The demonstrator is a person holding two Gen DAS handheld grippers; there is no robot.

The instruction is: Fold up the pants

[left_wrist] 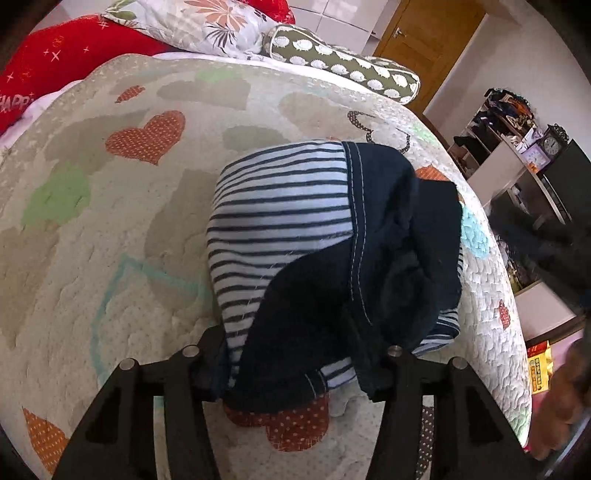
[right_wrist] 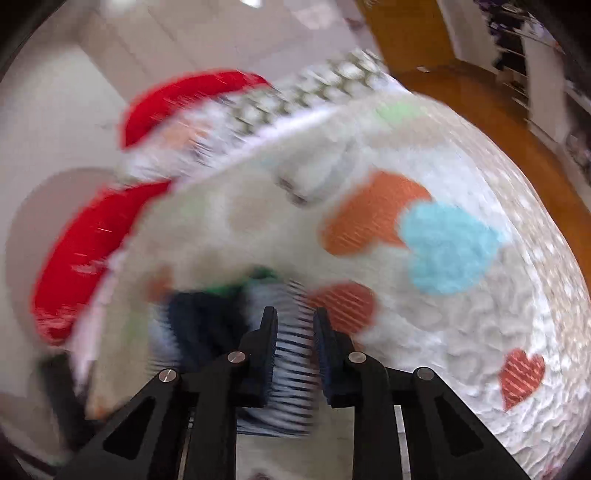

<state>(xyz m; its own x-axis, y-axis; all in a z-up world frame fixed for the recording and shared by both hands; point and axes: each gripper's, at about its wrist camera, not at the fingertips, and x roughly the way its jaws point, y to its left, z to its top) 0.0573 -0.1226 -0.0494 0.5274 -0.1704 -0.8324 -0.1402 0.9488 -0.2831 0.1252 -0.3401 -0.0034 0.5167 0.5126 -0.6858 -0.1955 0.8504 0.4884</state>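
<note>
The pants (left_wrist: 314,229) lie bunched on the bed, dark navy outside with a blue-and-white striped lining turned out. In the left wrist view my left gripper (left_wrist: 295,369) has its jaws about half apart around the near end of the heap, and the cloth fills the gap and touches both fingers. The right wrist view is motion-blurred. There, my right gripper (right_wrist: 295,314) has narrow jaws with a striped fold of the pants (right_wrist: 291,362) pinched between the pads. The dark part shows to the left.
The bed has a cream quilt (left_wrist: 110,221) with heart patches. A red pillow (left_wrist: 55,62), a floral pillow (left_wrist: 207,26) and a spotted bolster (left_wrist: 347,62) sit at its far end. The bed's right edge drops toward cluttered shelves (left_wrist: 509,147) and a wooden door (left_wrist: 417,40).
</note>
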